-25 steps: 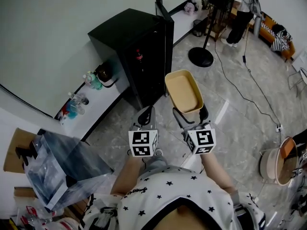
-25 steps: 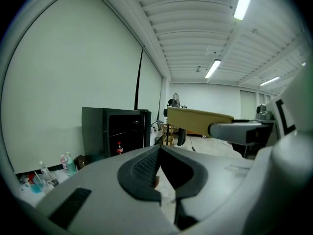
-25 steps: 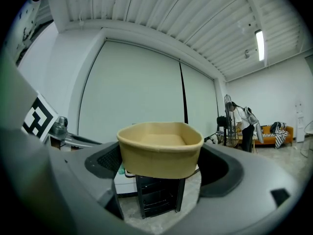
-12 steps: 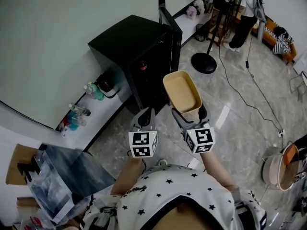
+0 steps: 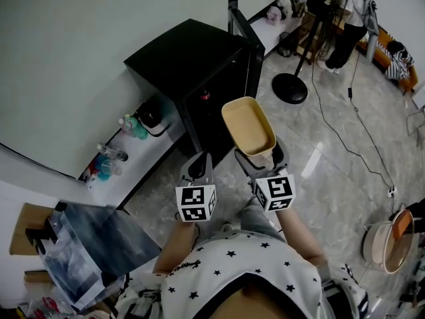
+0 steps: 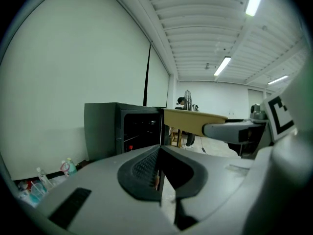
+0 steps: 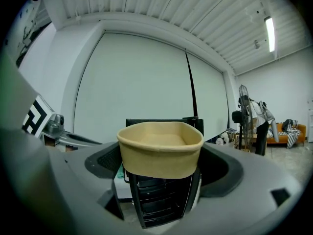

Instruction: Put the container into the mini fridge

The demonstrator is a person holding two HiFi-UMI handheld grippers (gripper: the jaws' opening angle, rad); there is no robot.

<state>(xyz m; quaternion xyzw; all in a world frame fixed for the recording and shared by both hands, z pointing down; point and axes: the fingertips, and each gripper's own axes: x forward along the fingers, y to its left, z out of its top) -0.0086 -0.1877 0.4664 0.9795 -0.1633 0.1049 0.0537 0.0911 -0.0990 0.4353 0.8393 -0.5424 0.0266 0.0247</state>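
Note:
A tan, empty container hangs in the air with my right gripper shut on its near end. In the right gripper view the container fills the space between the jaws, level and upright. Just beyond it stands the black mini fridge with its door swung open; dark wire shelves show inside. My left gripper is shut on nothing, to the left of the container and level with the right one. From the left gripper view the fridge lies ahead and the container to the right.
Several bottles and a dark pot stand on a low white ledge left of the fridge. A fan stand and cables lie on the tiled floor to the right. A person stands far back. A plastic bag sits at lower left.
Both grippers and the container have moved closer to the open fridge; the container's far end now reaches the fridge front. Neither grip has changed.

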